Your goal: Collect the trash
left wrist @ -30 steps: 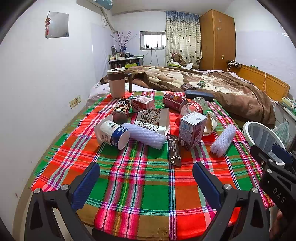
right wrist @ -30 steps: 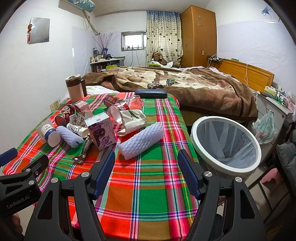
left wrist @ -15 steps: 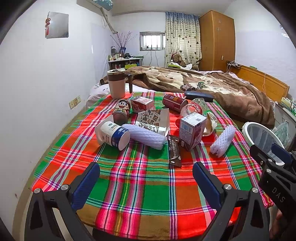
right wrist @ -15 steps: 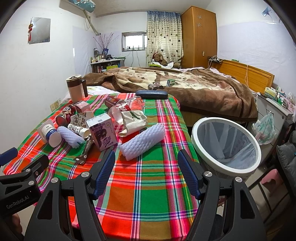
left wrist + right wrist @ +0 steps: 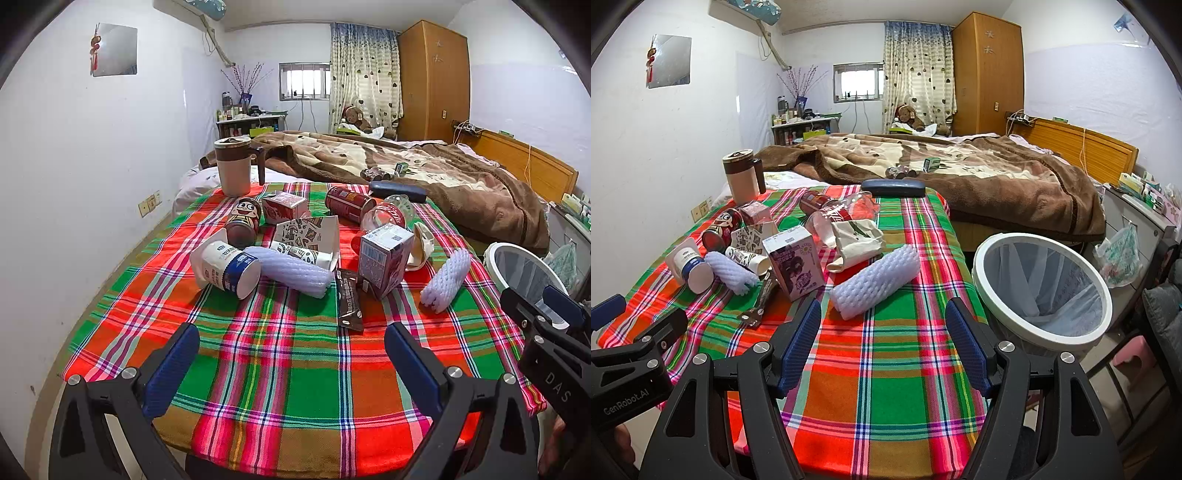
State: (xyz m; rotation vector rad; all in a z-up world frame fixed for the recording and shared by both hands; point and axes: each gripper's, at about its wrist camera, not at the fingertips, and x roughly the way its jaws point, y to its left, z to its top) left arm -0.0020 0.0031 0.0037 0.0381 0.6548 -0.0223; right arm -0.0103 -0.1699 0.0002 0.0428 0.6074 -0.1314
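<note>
Left gripper (image 5: pixel 291 350) hangs over near edge of plaid cloth (image 5: pixel 280 369), jaws wide, nothing in them. Trash in the middle: cup (image 5: pixel 225 269), foam sleeve (image 5: pixel 291 271), wrapper (image 5: pixel 349 302), carton (image 5: pixel 384 258). Right gripper (image 5: pixel 882 343) also spread wide & empty, 2nd foam sleeve (image 5: pixel 875 282) just ahead. Bin (image 5: pixel 1039 288) beside table, right.

Near tablecloth (image 5: pixel 886 369) bare; foam sleeve (image 5: pixel 875 282) just ahead; litter crowds left; bin (image 5: pixel 1039 336) right.

- It was a bedroom in a home.
- A bed (image 5: pixel 960 177) with a brown blanket (image 5: pixel 424 173) lay at twelve o'clock.
- A wooden wardrobe (image 5: pixel 986 74) stood at one o'clock beside a patterned curtain (image 5: pixel 364 74).
- A cluttered shelf (image 5: pixel 251 123) sat under the window (image 5: pixel 857 81) at eleven o'clock.
</note>
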